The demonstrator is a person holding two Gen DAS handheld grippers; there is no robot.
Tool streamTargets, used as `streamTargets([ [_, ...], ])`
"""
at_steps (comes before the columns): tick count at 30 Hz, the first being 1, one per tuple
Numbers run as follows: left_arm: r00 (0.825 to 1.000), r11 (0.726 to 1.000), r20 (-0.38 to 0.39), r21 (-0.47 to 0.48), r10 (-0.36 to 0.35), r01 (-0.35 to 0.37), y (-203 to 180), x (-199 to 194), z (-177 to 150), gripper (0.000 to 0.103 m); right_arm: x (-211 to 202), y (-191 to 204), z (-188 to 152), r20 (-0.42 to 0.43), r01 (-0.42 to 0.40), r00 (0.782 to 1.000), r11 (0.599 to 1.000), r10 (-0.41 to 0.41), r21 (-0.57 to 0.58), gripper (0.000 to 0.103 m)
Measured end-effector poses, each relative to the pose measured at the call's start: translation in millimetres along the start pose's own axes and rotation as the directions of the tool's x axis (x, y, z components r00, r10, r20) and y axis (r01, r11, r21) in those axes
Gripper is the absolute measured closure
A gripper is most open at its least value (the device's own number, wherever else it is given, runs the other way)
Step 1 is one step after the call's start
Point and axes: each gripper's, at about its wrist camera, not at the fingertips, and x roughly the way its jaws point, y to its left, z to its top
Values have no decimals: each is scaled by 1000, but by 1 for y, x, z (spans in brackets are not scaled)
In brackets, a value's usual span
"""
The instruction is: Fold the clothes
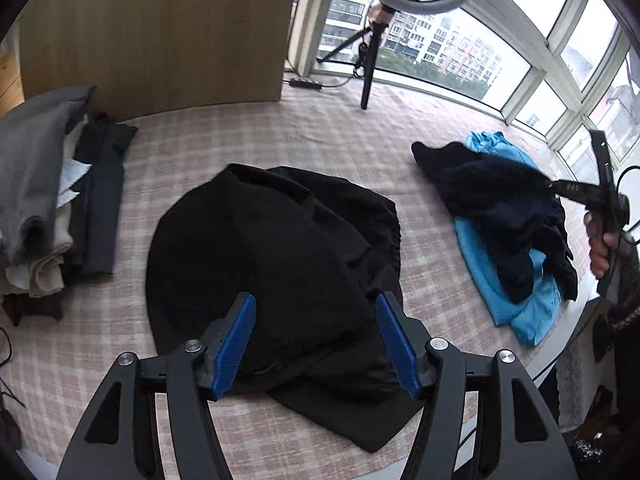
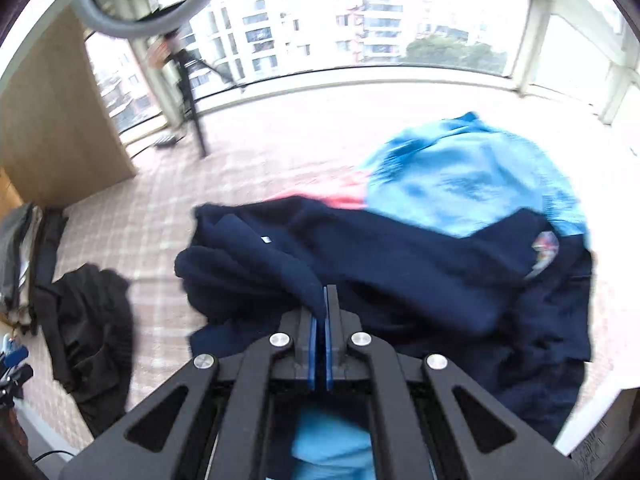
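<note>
Black garment (image 1: 276,256) heaped mid-table under left gripper (image 1: 316,340), jaws spread wide. Right gripper (image 2: 324,300) clenched on navy garment (image 2: 380,280) atop blue garment (image 2: 460,184) near table's right edge. Checked tablecloth (image 1: 248,140), bare toward windows (image 1: 520,20).

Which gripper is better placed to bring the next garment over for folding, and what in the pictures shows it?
Right. The right gripper is already shut on the navy garment lying over the blue garment. The left gripper hangs open above the black garment, holding nothing.
</note>
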Motion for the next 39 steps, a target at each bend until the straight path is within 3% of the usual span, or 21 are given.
streamTargets([
  [3,997,997,-48,50,55,-53,-15,34,10,42,-21,-73,7,-2,204,979,973,-204,110,101],
  [5,992,992,-69,78,109,-104,-20,53,15,43,-32,-94,8,-28,230,973,965,-228,123,99],
  [7,990,991,-73,63,119,-114,-10,62,18,52,-53,-86,5,13,154,988,982,-156,106,97],
  [9,994,996,-73,1,84,-84,8,57,19,78,-72,-64,0,53,70,996,996,-73,56,85],
  [11,996,996,-50,-48,73,-75,29,42,18,98,-80,-21,-5,98,18,995,1000,-16,-20,55],
  [14,990,986,11,-92,143,-141,61,7,8,99,-76,49,-14,104,-100,988,985,116,-144,51],
  [17,973,963,53,-165,225,-214,99,-36,-12,102,-53,125,-29,-10,-314,947,920,321,-234,48],
  [21,948,915,32,-275,317,-297,142,-73,-57,99,2,213,-57,-210,-485,873,828,440,-282,48],
  [24,925,866,6,-354,381,-354,174,-100,-91,99,39,252,-69,-316,-541,831,798,458,-265,48],
  [26,931,888,28,-314,363,-337,154,-102,-103,97,58,264,-72,-358,-568,803,792,475,-222,48],
  [28,955,932,37,-235,293,-277,119,-90,-106,84,82,272,-75,-412,-585,773,792,482,-172,48],
  [29,971,955,39,-194,236,-224,99,-81,-105,72,93,275,-76,-437,-586,762,796,478,-151,48],
  [30,980,970,25,-149,196,-191,78,-67,-104,60,101,278,-78,-449,-580,759,802,471,-141,48],
  [32,991,989,-17,-59,132,-133,35,-38,-100,46,108,278,-80,-460,-579,755,805,468,-132,48],
  [35,995,997,-91,71,41,-35,-29,5,-95,44,112,271,-81,-465,-588,744,800,479,-117,48],
  [37,992,990,-104,131,70,-56,-55,28,-91,42,109,263,-78,-454,-592,746,797,486,-120,48],
  [39,981,981,-124,147,146,-127,-63,50,-87,42,103,252,-74,-438,-593,754,794,491,-131,48],
])
